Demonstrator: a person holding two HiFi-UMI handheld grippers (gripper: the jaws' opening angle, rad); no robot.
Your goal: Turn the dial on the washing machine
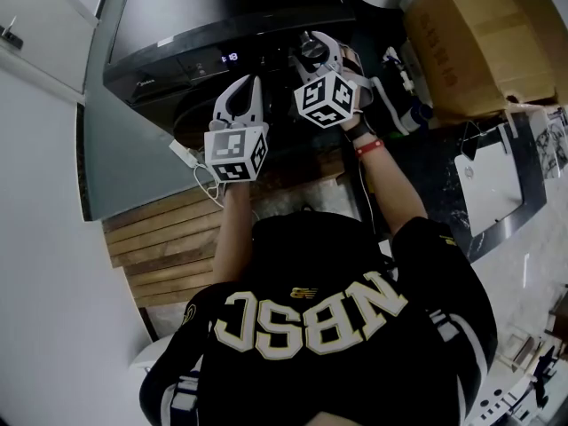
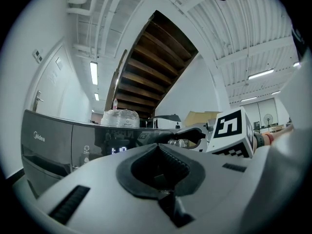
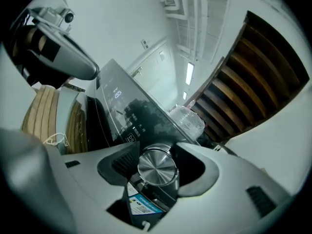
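The dark washing machine (image 1: 191,38) shows a lit display (image 1: 231,58) on its control panel. Its round silver dial (image 3: 157,167) sits right of the display, and my right gripper (image 3: 158,149) is shut on it, one jaw on each side. In the head view the dial (image 1: 311,48) is mostly hidden by the right gripper (image 1: 316,53). My left gripper (image 1: 249,85) hangs to the left of the right one, in front of the panel, apart from it. It is shut with nothing between its jaws. From the left gripper (image 2: 157,147) I see the display (image 2: 118,150).
Cardboard boxes (image 1: 470,43) stand right of the machine. A wooden slatted platform (image 1: 169,238) and a white cable (image 1: 191,158) lie below it. A plastic-wrapped bundle (image 2: 119,117) rests on the machine's top, under a wooden staircase (image 2: 156,67). A white wall (image 1: 44,193) runs along the left.
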